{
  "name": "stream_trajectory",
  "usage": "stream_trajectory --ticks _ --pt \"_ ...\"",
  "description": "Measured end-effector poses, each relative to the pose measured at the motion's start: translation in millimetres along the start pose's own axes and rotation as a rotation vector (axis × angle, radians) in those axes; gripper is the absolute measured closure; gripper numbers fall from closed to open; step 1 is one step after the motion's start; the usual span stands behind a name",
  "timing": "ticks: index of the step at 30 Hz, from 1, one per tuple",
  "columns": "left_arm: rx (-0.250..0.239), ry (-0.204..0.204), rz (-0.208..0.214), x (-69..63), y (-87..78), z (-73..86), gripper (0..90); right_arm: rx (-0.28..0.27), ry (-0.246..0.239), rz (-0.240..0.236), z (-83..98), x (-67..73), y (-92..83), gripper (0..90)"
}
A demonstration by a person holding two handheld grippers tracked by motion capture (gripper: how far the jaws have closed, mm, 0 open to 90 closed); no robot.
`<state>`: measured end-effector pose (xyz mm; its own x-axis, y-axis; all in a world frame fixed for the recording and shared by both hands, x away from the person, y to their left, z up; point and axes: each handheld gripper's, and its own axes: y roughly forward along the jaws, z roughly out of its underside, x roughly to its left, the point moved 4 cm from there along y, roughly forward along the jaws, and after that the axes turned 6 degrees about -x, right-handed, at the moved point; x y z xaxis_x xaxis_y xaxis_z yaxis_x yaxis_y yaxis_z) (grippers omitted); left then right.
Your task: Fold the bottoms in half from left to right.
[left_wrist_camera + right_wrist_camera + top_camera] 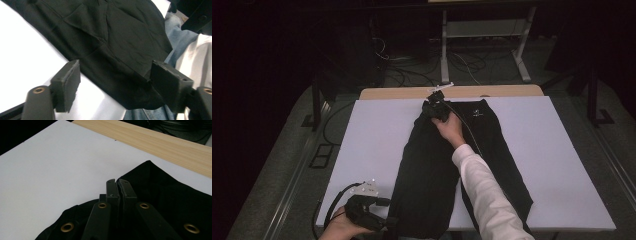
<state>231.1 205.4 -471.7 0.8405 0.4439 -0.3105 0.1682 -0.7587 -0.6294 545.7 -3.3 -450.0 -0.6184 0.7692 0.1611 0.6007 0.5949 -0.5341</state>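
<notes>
A pair of black trousers point(427, 165) lies lengthwise on the white board point(372, 130), waist at the far end, legs toward me. My right gripper point(434, 107) is at the waist's far left corner. In the right gripper view its jaws point(117, 182) are pressed together, shut on the black cloth point(162, 187). My left gripper point(387, 220) is at the near edge by the left leg's hem. In the left gripper view the hem point(120, 42) lies between the jaws point(115, 72), which stand apart; the left pad point(68, 85) is clear of the cloth.
The board lies on a wooden table point(412, 93) whose far edge shows behind the waist. A white sleeve point(482, 185) crosses the right trouser leg. Blue jeans point(177, 37) show beyond the hem. Cables and a desk frame point(522, 50) stand on the floor behind.
</notes>
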Motion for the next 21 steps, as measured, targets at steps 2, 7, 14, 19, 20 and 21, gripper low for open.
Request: stream_trajectory --ticks 2,7,14,19,20,21 --pt "-0.007 0.03 0.01 -0.7 2.0 0.6 33.7 -0.002 -0.002 -0.001 -0.1 1.1 0.1 86.1" --pt "0.002 0.094 0.006 0.4 5.4 -1.1 49.1 -0.004 0.001 -0.006 -0.1 1.2 0.2 86.0" --pt "-0.005 0.18 -0.032 1.2 8.0 -0.6 65.0 -0.008 0.001 -0.011 -0.4 2.0 -0.2 86.1" --pt "0.011 0.224 -0.073 0.8 9.8 -3.0 76.0 -0.009 -0.002 -0.013 0.0 3.8 0.6 86.0" --pt "0.013 0.23 -0.074 1.2 10.5 -3.8 79.6 -0.009 0.0 -0.014 0.1 4.2 0.7 86.1" --pt "0.014 0.226 -0.061 1.1 11.6 -4.6 83.6 -0.009 0.0 -0.015 0.3 4.5 0.9 86.0"
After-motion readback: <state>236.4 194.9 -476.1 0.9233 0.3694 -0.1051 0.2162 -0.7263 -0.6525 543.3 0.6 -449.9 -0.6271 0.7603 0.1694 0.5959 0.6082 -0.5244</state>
